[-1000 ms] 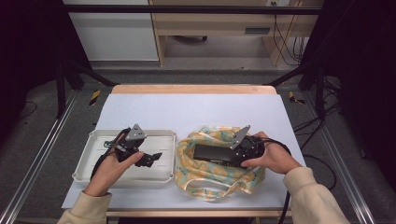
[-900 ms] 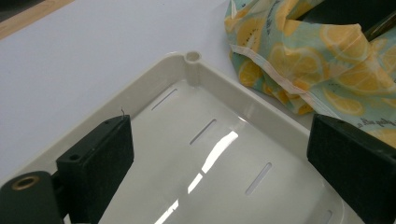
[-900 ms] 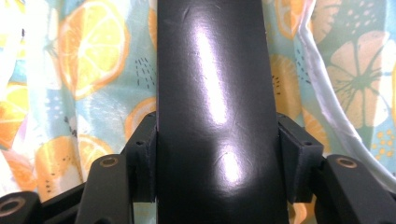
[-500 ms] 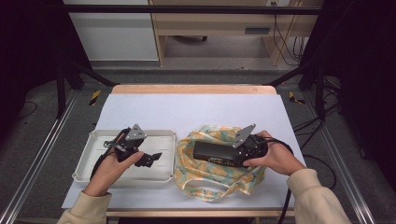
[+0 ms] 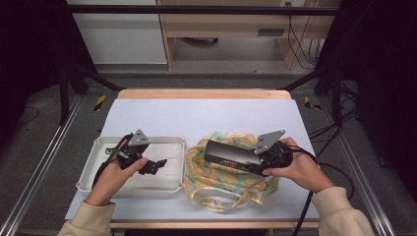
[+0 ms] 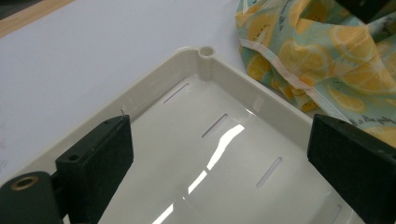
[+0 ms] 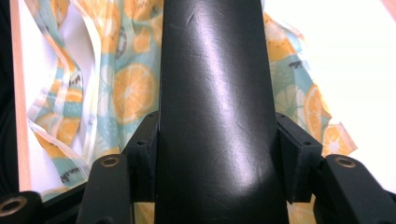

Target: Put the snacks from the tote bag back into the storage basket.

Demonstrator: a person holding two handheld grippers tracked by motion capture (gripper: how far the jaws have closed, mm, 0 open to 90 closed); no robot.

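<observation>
On the left, the left gripper (image 5: 156, 163) hovers over the empty white tray (image 5: 98, 171), jaws spread. To its right, the right gripper (image 5: 259, 160) pinches a black box (image 5: 230, 155), held above the citrus-print cloth bag (image 5: 216, 184) on the tabletop (image 5: 196, 115). Likely a transfer step; next, the box needs carrying leftward and lowering into the tray.

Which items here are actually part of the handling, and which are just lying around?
In use: black box, clamped in the right gripper above the citrus-print cloth; white tray, under the open left gripper.

Lying about: two yellow-black pieces on the floor, cables beside the table.
</observation>
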